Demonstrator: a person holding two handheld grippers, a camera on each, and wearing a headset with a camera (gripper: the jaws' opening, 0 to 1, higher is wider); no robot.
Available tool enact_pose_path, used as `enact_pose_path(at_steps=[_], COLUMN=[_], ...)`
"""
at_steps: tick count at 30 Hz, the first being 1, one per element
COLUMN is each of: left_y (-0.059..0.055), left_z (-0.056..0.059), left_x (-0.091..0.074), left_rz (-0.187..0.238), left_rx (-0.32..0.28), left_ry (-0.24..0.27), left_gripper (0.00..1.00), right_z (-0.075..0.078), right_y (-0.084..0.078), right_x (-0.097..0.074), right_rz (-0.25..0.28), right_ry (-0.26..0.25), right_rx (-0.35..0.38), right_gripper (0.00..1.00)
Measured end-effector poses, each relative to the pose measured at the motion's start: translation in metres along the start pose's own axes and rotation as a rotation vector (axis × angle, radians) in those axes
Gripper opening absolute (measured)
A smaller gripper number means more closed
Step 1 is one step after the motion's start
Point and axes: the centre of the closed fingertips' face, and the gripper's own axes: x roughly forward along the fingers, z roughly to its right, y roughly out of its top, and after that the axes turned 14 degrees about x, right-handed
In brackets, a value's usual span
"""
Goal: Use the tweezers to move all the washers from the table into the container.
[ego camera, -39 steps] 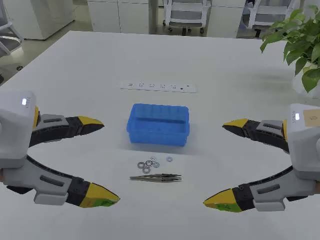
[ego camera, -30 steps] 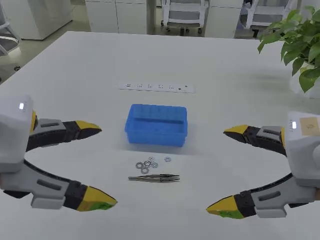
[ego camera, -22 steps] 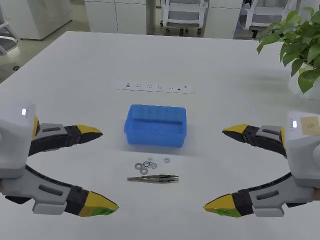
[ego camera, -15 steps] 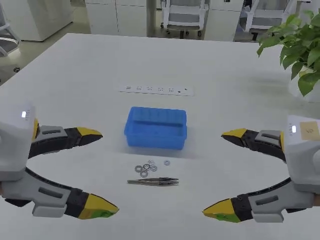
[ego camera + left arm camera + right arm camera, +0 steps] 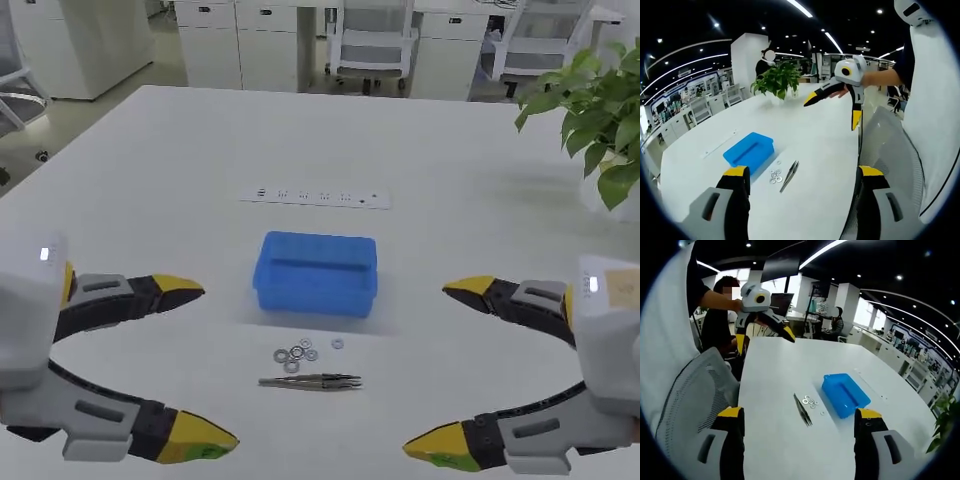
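A blue container [image 5: 316,272] stands mid-table, its inside looking bare. Just in front lie several small washers [image 5: 300,353] and, nearer me, the metal tweezers [image 5: 310,380], flat on the white table [image 5: 150,170]. My left gripper [image 5: 218,365] hovers open at the left, well apart from them. At the right my right gripper [image 5: 427,369] is open too, nothing between its fingers. The left gripper view has the container [image 5: 750,150], washers [image 5: 775,175], tweezers [image 5: 789,176] and the right gripper [image 5: 830,115]. The right gripper view has the container [image 5: 845,394], washers [image 5: 811,402], tweezers [image 5: 802,416] and the left gripper [image 5: 765,346].
A white power strip [image 5: 316,197] lies behind the container. A leafy plant [image 5: 595,110] stands at the table's far right. Office chairs [image 5: 370,40] and cabinets line the far side. A grey mesh chair [image 5: 890,150] sits at the near edge.
The head camera has tilted, so the whole scene sits lower in the picture. Both grippers stay open at about the same places. Washers, tweezers and container have not moved.
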Motion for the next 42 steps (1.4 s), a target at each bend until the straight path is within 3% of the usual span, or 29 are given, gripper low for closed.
enact_pose_path(at_steps=[12, 20, 42], left_y=[0.004, -0.001, -0.015], left_z=[0.003, 0.001, -0.025], left_x=[0.004, 0.000, 0.013], left_rz=[0.010, 0.008, 0.003], left_rx=[-0.003, -0.015, -0.019], left_ry=[0.000, 0.009, 0.021], left_gripper=[0.92, 0.92, 0.92], right_z=[-0.003, 0.002, 0.013], right_y=[-0.003, 0.002, 0.004], right_x=[-0.003, -0.001, 0.009], right_rz=[-0.004, 0.002, -0.015], right_ry=[0.002, -0.002, -0.008], right_rx=[0.005, 0.004, 0.013], right_gripper=[0.91, 0.91, 0.90])
